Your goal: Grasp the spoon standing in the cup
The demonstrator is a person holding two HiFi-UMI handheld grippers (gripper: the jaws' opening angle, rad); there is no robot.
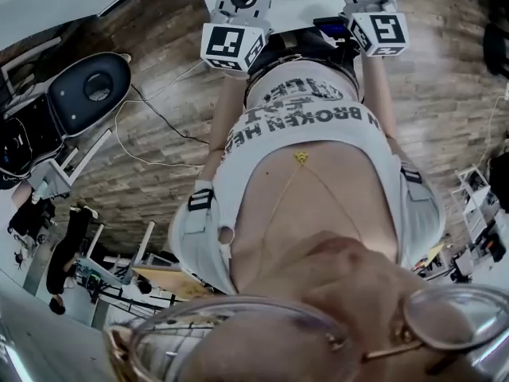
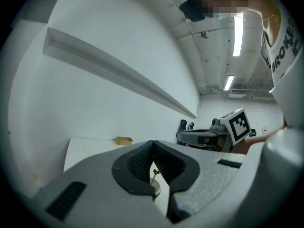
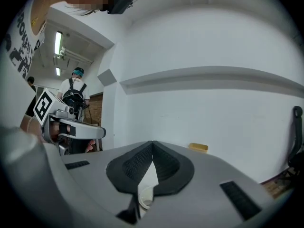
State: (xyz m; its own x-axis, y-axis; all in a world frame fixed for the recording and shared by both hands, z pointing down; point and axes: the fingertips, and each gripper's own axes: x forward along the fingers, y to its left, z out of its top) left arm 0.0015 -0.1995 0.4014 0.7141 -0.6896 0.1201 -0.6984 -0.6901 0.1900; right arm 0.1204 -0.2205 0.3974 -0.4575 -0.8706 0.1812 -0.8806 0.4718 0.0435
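A white wall (image 2: 109, 27) with a long ledge rises behind the white tabletop (image 2: 90, 148). Both grippers are held near level above the tabletop, side by side. The left gripper (image 2: 153, 144) has its jaws clenched, tips touching and nothing between them. The right gripper (image 3: 152, 144) is clenched and empty too. A small yellow block (image 2: 123, 140) lies at the back of the tabletop by the wall. Seen through the gap under the left jaws, a pale cup (image 2: 156, 190) sits on the tabletop. The spoon (image 2: 153, 178) stands in it, its thin handle close to upright and leaning slightly right in the left gripper view, with the small ornamented end uppermost.
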